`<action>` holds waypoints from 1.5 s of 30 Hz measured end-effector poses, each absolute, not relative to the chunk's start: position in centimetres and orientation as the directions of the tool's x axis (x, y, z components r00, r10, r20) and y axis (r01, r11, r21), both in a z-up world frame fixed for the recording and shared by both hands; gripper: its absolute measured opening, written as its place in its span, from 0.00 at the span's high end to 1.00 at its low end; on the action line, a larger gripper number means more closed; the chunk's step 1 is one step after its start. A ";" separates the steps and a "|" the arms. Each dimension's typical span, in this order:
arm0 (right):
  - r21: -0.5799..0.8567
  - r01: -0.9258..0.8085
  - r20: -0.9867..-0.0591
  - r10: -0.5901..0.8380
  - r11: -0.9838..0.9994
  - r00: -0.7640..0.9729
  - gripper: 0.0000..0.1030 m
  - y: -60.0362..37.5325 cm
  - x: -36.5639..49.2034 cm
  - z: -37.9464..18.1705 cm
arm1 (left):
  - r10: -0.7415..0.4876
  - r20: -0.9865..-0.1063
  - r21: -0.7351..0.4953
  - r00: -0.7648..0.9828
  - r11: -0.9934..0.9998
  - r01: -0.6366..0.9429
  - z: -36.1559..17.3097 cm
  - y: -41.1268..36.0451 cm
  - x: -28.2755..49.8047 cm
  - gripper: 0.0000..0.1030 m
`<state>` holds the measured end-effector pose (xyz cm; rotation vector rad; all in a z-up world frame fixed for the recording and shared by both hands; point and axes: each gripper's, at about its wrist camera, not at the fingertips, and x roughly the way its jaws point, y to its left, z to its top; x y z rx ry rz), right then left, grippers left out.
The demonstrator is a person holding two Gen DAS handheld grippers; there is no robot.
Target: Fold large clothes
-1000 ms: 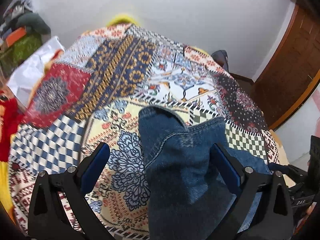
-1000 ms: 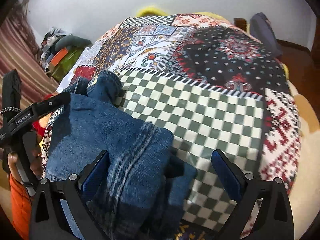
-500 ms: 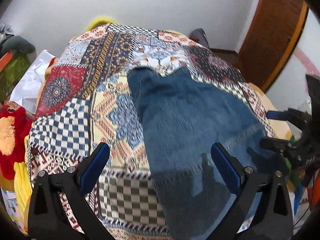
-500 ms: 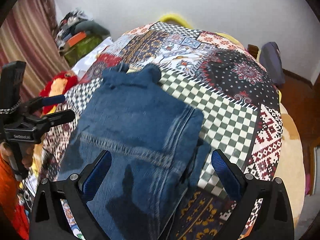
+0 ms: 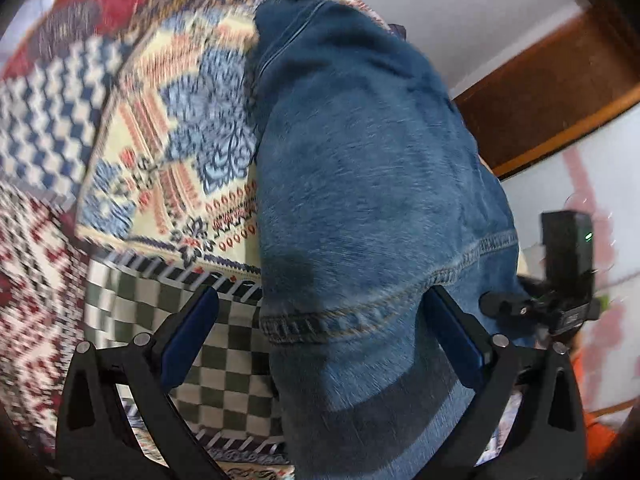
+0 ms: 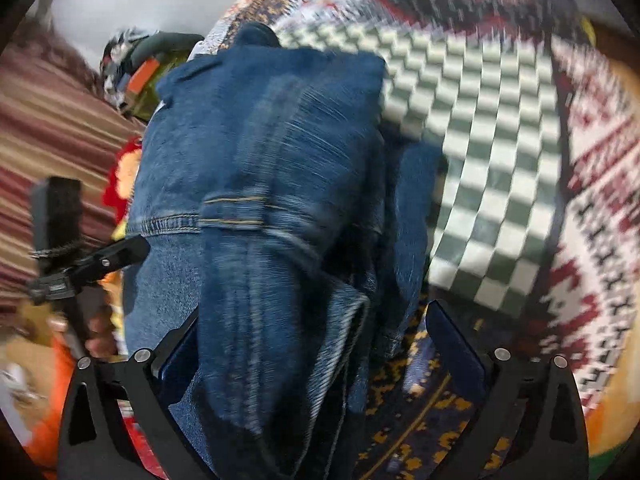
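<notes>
The patchwork bedspread filled both views, blurred. On it lay the blue jeans, running from 12 o'clock down to 6 o'clock in each picture. The left wrist view showed them flat and smooth, with one stitched seam; the right wrist view alone showed bunched folds at 5 o'clock. The left gripper stood with fingers spread wide over the denim, gripping nothing. The right gripper was likewise spread, denim lying between its fingers.
</notes>
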<state>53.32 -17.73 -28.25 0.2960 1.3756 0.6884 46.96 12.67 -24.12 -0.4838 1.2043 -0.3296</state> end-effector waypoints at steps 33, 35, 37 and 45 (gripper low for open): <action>0.675 -0.294 -0.674 0.728 0.676 0.127 0.56 -15.2 53.6 -22.9 | -0.583 -0.692 -0.587 0.426 0.798 0.139 -18.4 11.8 45.5 0.42; 0.671 -0.317 -0.665 0.733 0.670 0.142 0.56 -14.6 52.9 -21.3 | -0.574 -0.684 -0.573 0.450 0.805 0.156 -17.1 12.4 44.5 0.42; 0.667 -0.341 -0.655 0.740 0.662 0.156 0.57 -14.3 52.2 -20.0 | -0.562 -0.675 -0.555 0.478 0.814 0.172 -15.4 13.1 43.5 0.42; 0.608 -0.463 -0.638 0.744 0.645 0.198 0.57 -9.8 48.5 -13.9 | -0.527 -0.630 -0.532 0.571 0.828 0.177 -10.7 15.9 38.5 0.42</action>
